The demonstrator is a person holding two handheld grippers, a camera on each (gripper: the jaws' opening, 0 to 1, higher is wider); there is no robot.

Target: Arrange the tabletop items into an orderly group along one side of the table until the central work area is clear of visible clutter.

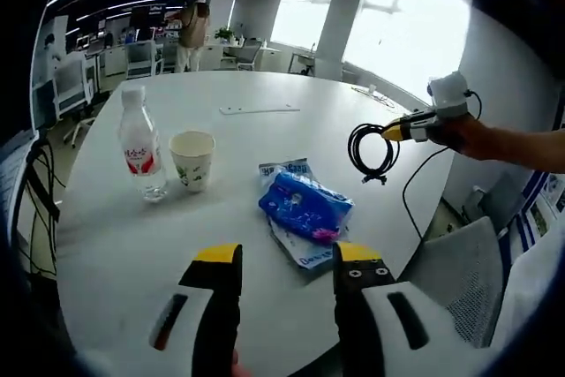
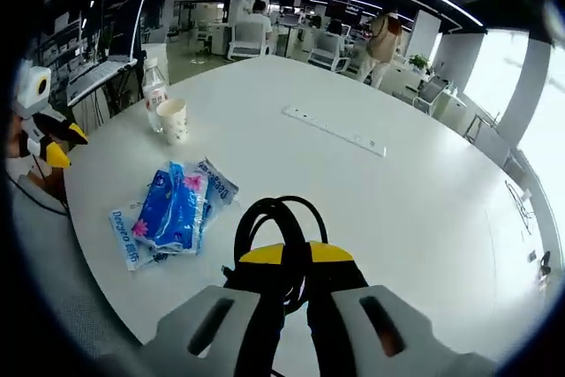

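A blue tissue pack [image 1: 305, 207] lies on a clear printed bag on the white table [image 1: 265, 130], just beyond my open left gripper [image 1: 287, 258]. A water bottle [image 1: 141, 145] and a paper cup [image 1: 192, 159] stand to the left of it. My right gripper [image 1: 395, 131] comes in from the right, held above the table and shut on a coiled black cable [image 1: 371, 152]. In the right gripper view the cable [image 2: 278, 222] loops out between the yellow tips of my right gripper [image 2: 296, 255], with the tissue pack [image 2: 172, 205], cup [image 2: 173, 119] and bottle [image 2: 154, 86] to the left. The left gripper [image 2: 55, 143] shows at the left edge.
A flat white power strip [image 1: 259, 109] lies far across the table [image 2: 335, 131]. A grey office chair [image 1: 459, 262] stands at the table's near right edge. Desks, chairs and people fill the room behind. A small item [image 1: 375, 94] rests near the table's far right edge.
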